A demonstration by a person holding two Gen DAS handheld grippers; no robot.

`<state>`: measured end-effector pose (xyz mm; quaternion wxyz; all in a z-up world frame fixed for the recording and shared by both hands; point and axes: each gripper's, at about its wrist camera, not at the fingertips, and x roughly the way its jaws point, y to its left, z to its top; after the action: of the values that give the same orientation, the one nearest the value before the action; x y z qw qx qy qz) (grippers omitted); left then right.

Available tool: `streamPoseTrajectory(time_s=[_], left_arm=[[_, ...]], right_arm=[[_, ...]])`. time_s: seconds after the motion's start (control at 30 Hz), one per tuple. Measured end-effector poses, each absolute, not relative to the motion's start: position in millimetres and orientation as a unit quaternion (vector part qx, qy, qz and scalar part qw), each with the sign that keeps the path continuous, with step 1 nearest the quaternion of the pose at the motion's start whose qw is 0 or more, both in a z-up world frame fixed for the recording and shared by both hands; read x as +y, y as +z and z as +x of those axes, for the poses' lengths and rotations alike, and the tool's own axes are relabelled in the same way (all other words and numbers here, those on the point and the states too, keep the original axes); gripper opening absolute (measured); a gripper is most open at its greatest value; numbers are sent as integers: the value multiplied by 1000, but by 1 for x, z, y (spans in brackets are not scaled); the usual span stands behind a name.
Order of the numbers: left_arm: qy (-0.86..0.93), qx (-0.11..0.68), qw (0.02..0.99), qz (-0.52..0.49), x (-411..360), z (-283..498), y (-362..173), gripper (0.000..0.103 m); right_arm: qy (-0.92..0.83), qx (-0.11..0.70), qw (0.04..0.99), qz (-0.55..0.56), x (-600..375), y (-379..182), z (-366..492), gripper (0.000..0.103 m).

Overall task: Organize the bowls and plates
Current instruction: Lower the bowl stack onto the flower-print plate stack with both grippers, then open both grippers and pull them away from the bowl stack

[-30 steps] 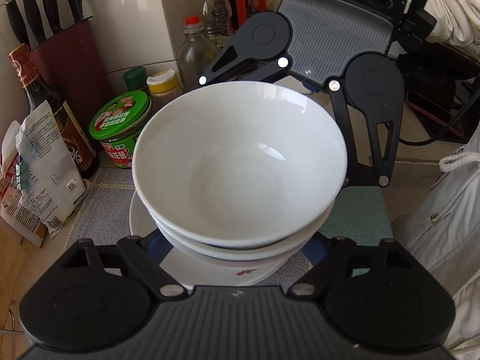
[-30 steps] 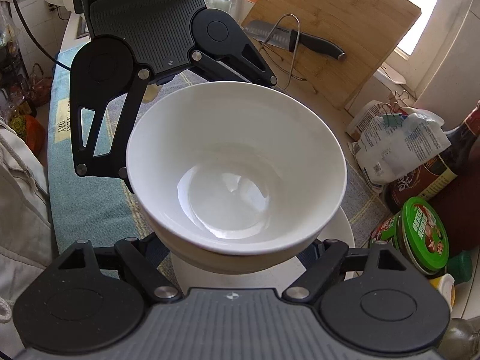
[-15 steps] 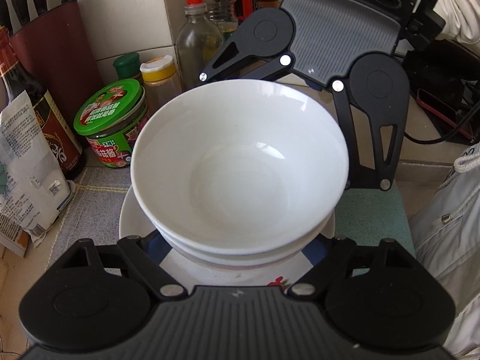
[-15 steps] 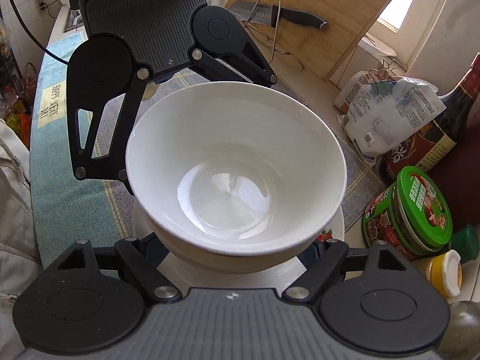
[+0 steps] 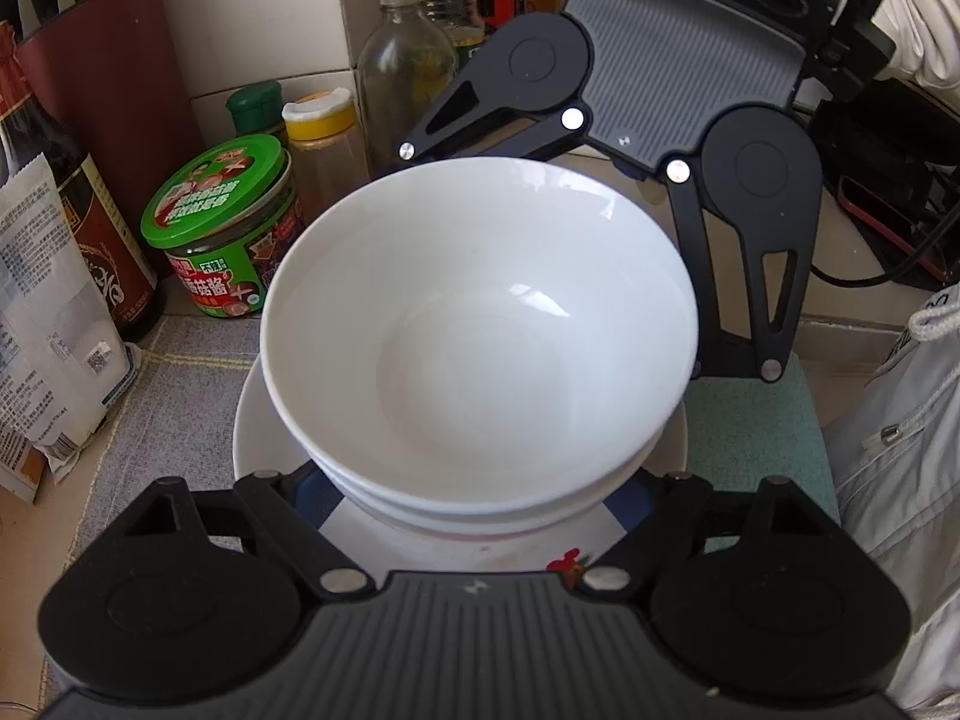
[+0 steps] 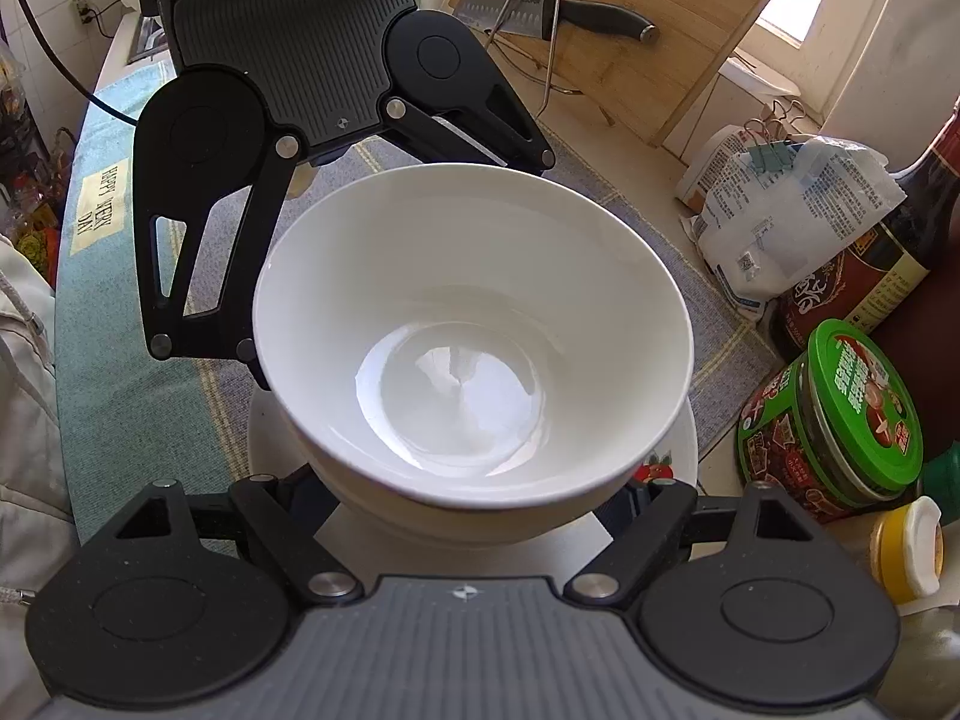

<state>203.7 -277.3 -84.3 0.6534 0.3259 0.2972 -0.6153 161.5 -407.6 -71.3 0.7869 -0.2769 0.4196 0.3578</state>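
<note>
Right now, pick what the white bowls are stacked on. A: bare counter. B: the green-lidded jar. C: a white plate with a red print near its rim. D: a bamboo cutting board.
C: the stacked bowls sit on a white plate whose rim shows around them, with a red print at its edge.

Left gripper angled steeply down, jaws spread wide, fingertips hidden from view. Right gripper opposite, facing it, tilted down just as steeply, jaws equally wide, fingertips hidden too.
</note>
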Motion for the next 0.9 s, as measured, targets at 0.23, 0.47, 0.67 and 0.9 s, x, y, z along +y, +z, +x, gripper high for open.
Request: streamPoseTrajectory(time_s=[0.23, 0.47, 0.67, 0.9], left_arm=[[-616, 300, 655, 317, -278, 206, -87, 87], [-602, 285, 674, 319, -272, 198, -89, 94], [-572, 287, 710, 293, -255, 191, -82, 94], [-506, 248, 797, 218, -208, 165, -54, 98]], right_arm=[[353, 424, 789, -272, -408, -72, 161, 88], [347, 413, 804, -251, -413, -68, 158, 103], [330, 410, 811, -255, -417, -67, 152, 103], [281, 409, 824, -273, -408, -55, 127, 103]])
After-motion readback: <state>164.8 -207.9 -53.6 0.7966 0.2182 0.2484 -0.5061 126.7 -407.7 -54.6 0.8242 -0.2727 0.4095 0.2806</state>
